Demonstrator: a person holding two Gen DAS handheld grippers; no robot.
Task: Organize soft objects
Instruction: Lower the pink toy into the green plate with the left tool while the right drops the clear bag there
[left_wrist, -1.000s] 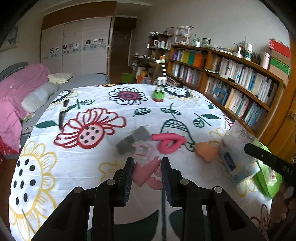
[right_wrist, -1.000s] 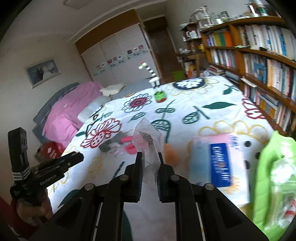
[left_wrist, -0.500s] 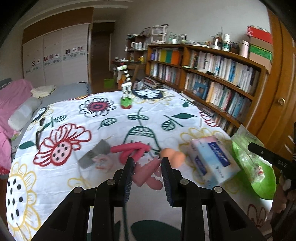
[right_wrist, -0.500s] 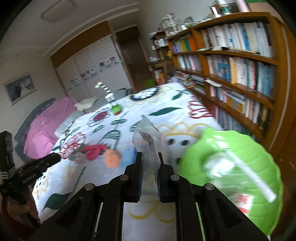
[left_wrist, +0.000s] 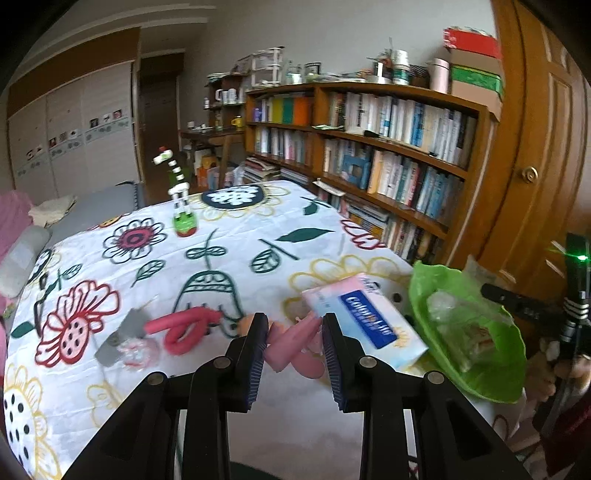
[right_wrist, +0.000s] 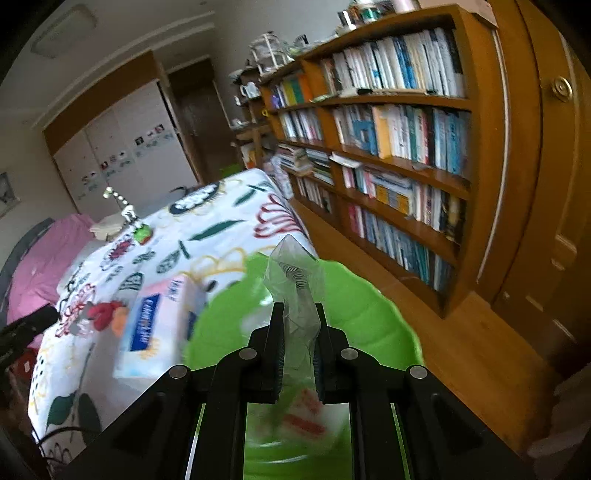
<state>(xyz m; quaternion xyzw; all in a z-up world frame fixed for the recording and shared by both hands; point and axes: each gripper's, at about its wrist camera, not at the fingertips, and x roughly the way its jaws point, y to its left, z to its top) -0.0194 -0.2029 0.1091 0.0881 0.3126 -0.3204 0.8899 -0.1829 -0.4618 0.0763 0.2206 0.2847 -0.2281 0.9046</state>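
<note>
My left gripper (left_wrist: 294, 349) is shut on a pink soft toy (left_wrist: 291, 341) and holds it above the flowered tablecloth (left_wrist: 229, 243). My right gripper (right_wrist: 298, 332) is shut on a clear plastic packet (right_wrist: 295, 284) with a striped item inside and holds it over the green leaf-shaped tray (right_wrist: 354, 310). The tray also shows in the left wrist view (left_wrist: 491, 373) at the table's right edge with wrapped items in it. A red foam loop (left_wrist: 184, 326), a grey soft piece (left_wrist: 122, 334) and an orange ball (left_wrist: 245, 323) lie on the cloth.
A tissue pack (left_wrist: 369, 325) lies between the toys and the tray. A zebra-striped giraffe toy (left_wrist: 179, 199) stands at the far side of the table. A bookshelf (left_wrist: 388, 155) and a wooden door (left_wrist: 546, 147) are to the right. A pink bed (right_wrist: 40, 254) lies to the left.
Both grippers have swung right toward the green tray. The right gripper with its packet moved from over the tissue pack to over the tray. Both grips stay unchanged.
</note>
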